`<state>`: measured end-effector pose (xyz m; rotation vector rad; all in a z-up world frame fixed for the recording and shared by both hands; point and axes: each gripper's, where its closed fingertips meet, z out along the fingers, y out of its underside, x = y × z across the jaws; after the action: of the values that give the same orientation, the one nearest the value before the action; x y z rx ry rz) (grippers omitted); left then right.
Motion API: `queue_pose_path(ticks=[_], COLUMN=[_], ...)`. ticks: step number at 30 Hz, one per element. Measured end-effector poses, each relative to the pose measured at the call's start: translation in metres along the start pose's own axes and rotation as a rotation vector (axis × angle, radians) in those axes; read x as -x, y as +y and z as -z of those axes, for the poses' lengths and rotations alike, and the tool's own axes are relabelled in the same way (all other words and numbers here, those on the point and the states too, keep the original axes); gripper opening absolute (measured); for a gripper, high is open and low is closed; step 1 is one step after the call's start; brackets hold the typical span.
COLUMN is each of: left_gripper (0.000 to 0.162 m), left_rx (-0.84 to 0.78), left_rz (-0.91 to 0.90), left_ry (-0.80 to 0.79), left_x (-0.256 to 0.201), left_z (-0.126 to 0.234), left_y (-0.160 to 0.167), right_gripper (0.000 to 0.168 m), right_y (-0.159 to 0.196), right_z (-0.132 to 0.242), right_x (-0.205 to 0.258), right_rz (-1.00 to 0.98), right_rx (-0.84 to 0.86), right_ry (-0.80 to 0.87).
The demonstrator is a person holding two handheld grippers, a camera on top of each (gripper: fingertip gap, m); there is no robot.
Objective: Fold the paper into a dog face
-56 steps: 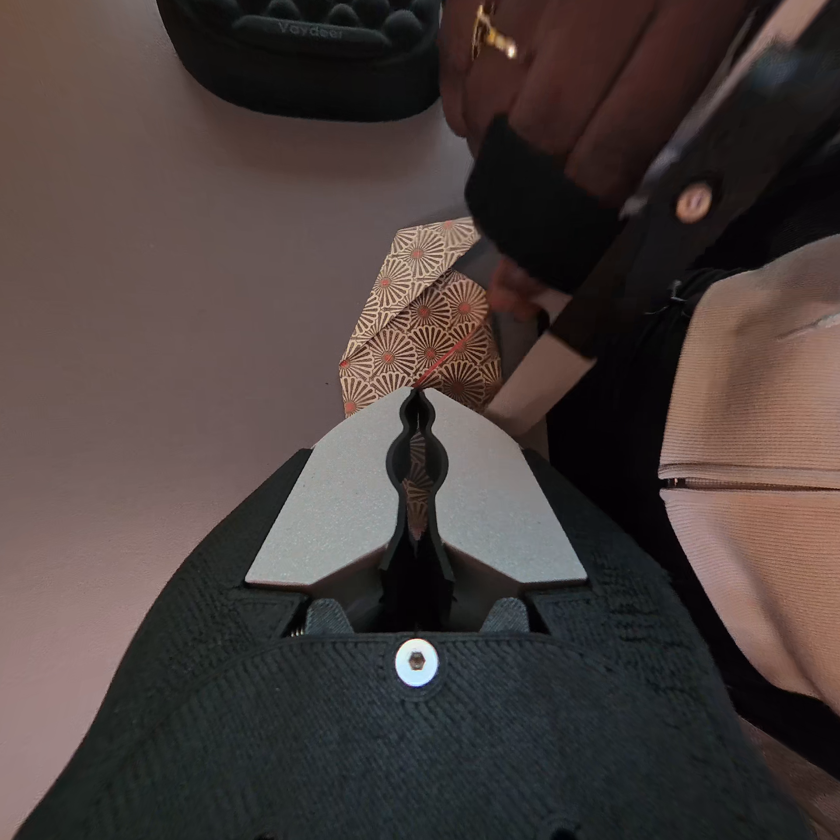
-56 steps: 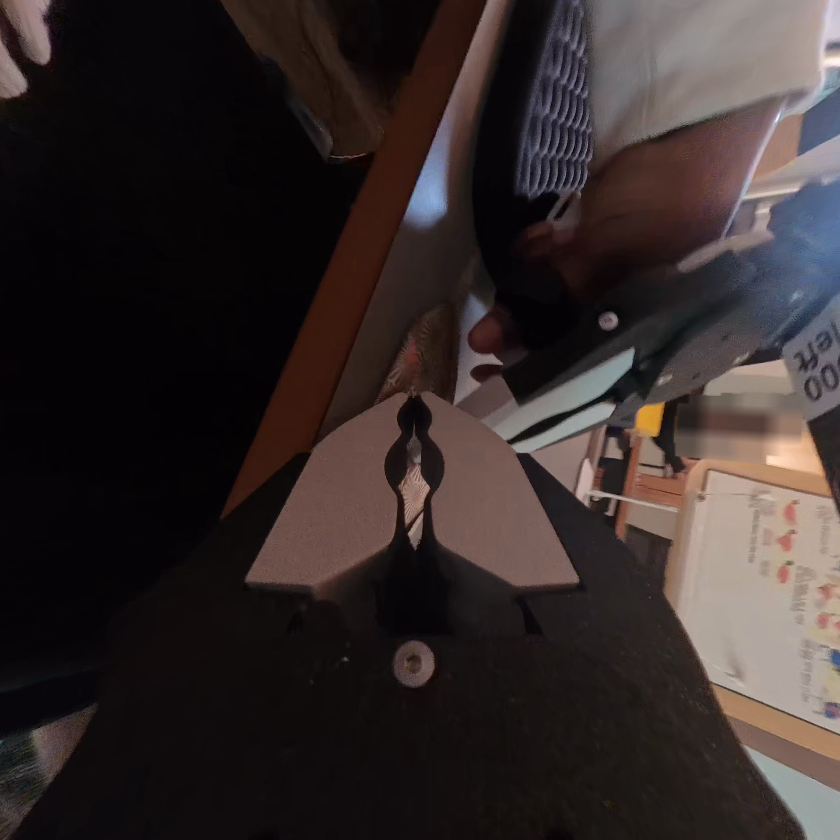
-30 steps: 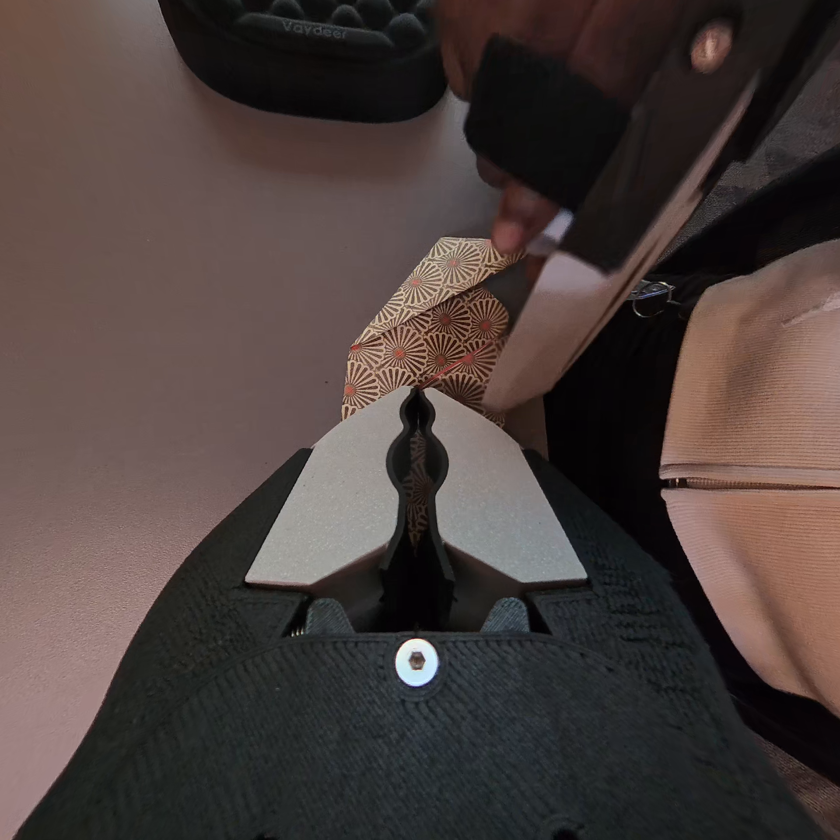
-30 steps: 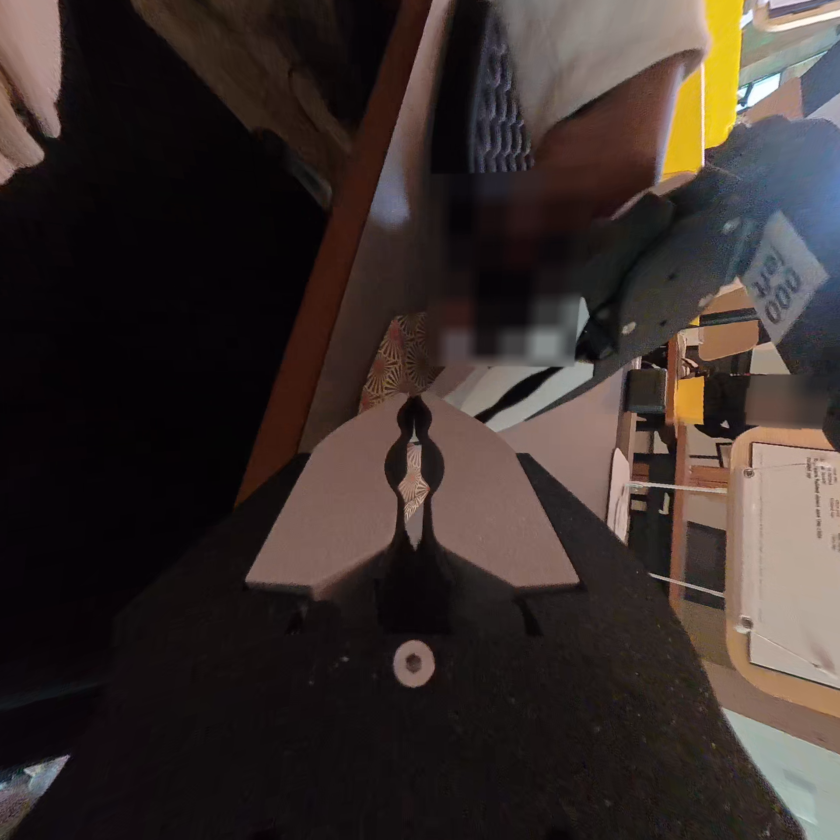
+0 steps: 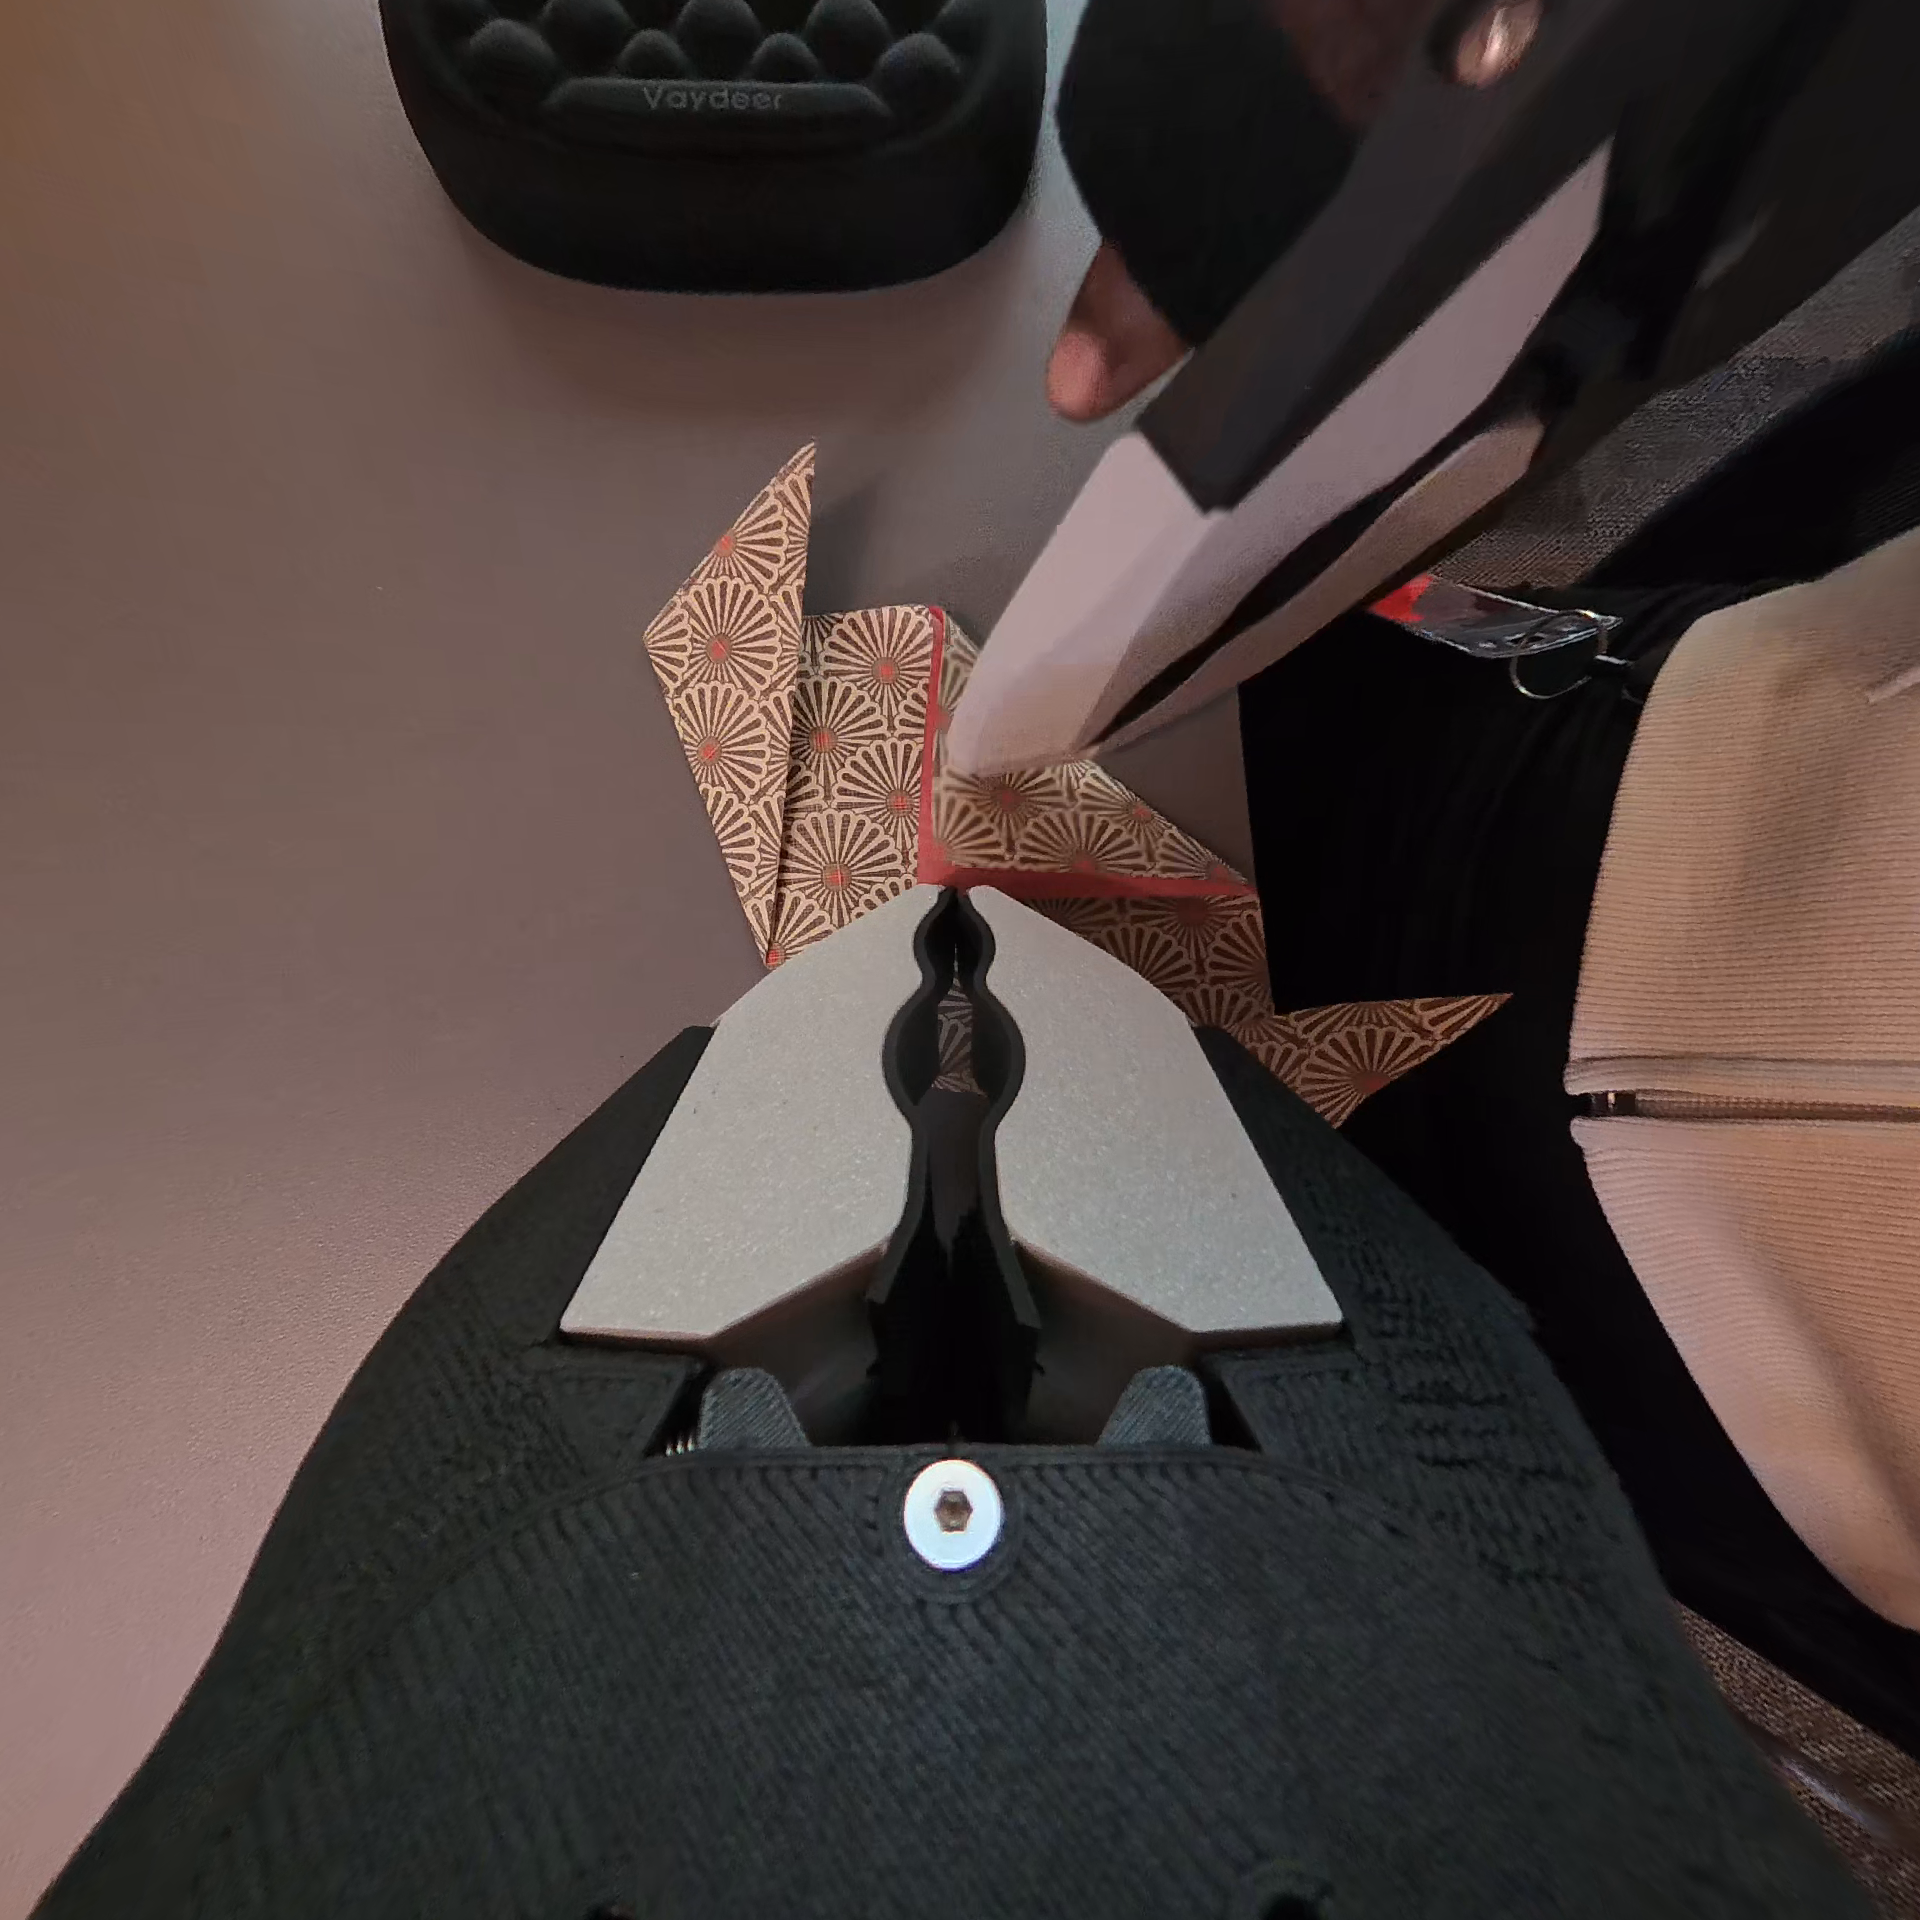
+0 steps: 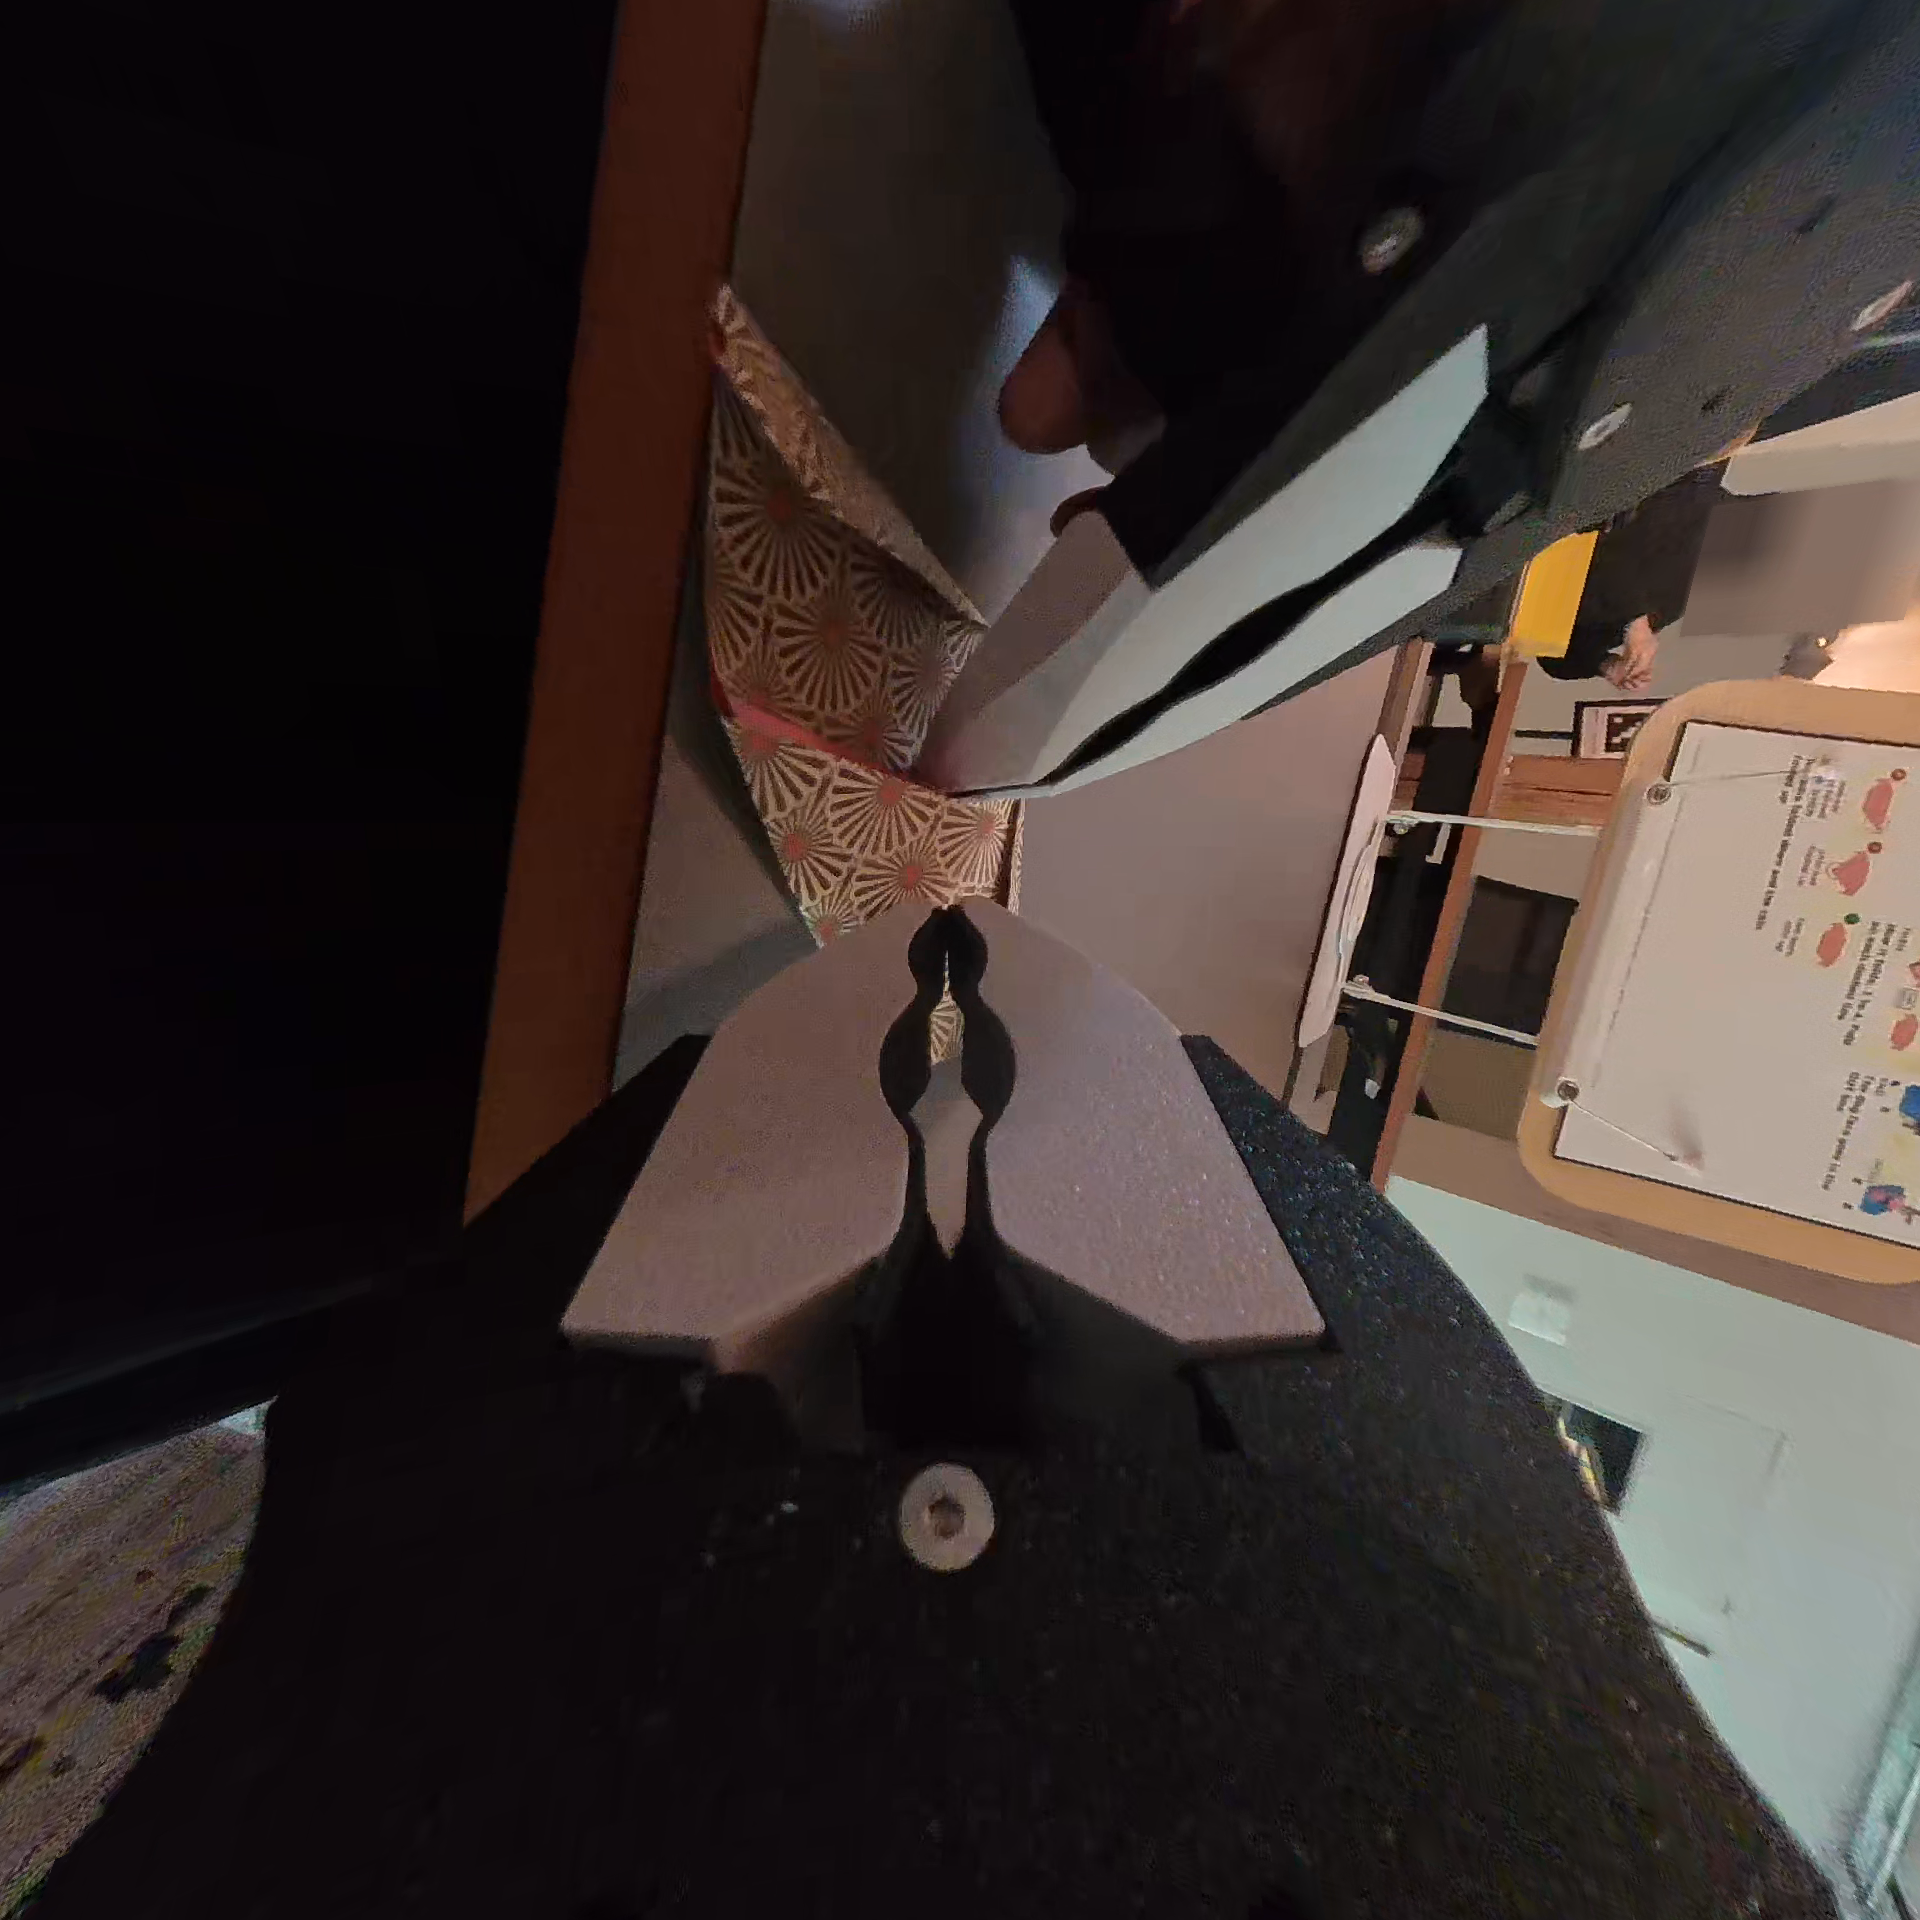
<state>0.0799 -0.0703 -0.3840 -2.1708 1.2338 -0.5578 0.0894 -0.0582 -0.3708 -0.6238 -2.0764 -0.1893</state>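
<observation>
Both grippers look pinched shut on the paper [image 5: 831, 790] at the tabletop [image 5: 312, 623] edge: left gripper [image 5: 954, 902] shd hold firm & right gripper [image 5: 1023, 753] press slow.

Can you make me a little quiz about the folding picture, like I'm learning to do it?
1. True or false: the paper is plain white.
2. What lies on the table beyond the paper? A) a black bumpy pad B) a cup C) scissors
3. How many tools are pinching the paper?

Key:
1. False. It has a brown flower pattern, and a red underside shows at the fold.
2. A
3. Two: the left tool and the right tool are both shut on it.
</observation>
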Motion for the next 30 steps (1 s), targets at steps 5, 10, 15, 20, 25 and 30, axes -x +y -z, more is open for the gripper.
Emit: queue_pose_path(ticks=[5,10,15,20,25,30], left_gripper=[0.0,0.0,0.0,0.0,0.0,0.0], left_rx=[0.001,-0.052,-0.148,-0.156,0.1,0.037], left_rz=[0.002,-0.002,-0.091,-0.301,-0.242,-0.16], left_ry=[0.001,0.012,-0.091,-0.198,-0.236,-0.198], left_x=[0.0,-0.001,0.0,-0.021,0.002,0.001], left_z=[0.0,0.007,0.03,0.029,-0.001,0.001], left_y=[0.0,-0.008,-0.024,-0.052,-0.009,-0.003], right_gripper=[0.0,0.0,0.0,0.0,0.0,0.0], right_y=[0.009,0.016,0.011,0.004,0.002,0.009], right_z=[0.015,0.017,0.012,0.004,0.0,0.0], right_x=[-0.008,0.001,0.0,0.004,0.006,-0.003], right_rz=[-0.094,-0.127,-0.127,-0.113,-0.104,-0.152], right_rx=[-0.053,-0.051,-0.07,-0.078,-0.086,-0.095], right_ry=[0.086,0.07,0.051,-0.006,-0.026,-0.015])
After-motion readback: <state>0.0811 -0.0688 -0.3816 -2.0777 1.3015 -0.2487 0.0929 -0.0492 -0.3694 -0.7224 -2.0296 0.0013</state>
